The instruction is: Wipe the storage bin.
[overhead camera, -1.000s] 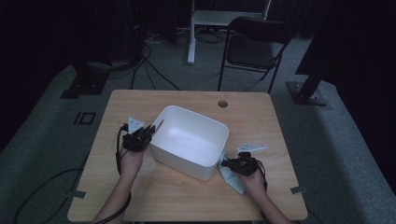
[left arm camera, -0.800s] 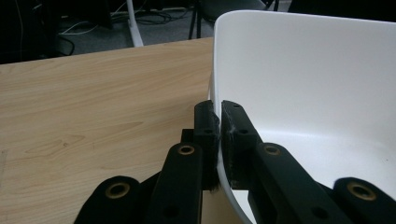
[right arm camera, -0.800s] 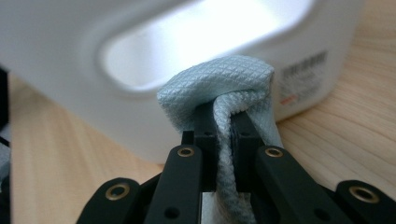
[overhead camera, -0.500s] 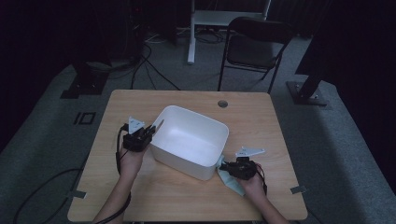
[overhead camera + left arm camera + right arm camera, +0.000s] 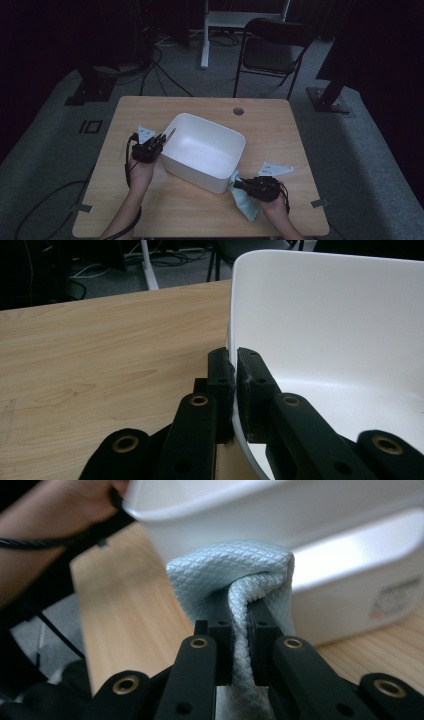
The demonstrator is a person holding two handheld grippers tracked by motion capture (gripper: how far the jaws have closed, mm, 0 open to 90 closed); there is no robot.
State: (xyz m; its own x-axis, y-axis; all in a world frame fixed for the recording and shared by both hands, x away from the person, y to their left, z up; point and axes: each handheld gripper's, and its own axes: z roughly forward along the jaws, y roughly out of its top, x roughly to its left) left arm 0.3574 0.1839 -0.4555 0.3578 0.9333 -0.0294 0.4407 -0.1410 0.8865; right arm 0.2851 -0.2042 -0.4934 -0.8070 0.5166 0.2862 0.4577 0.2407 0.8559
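The high view looks forward and down from above the near side of the desk [image 5: 200,210], fairly far off. Each gripper view peers close along its own jaws: both share the white tub [image 5: 325,315] ahead of them.

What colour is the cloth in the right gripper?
Pale blue-green, with a fine diamond weave; the cloth shows best in the right gripper view.

Left hand-held gripper [image 5: 161,141], right hand-held gripper [image 5: 239,183]: matte black bodies, each topped with pale three-cornered plate. Black linkage arms, brass-ringed pivot holes, small screw holes in flat rectangular pads [image 5: 254,385]. Black cable trails from each. Forearms bare, no sleeves.
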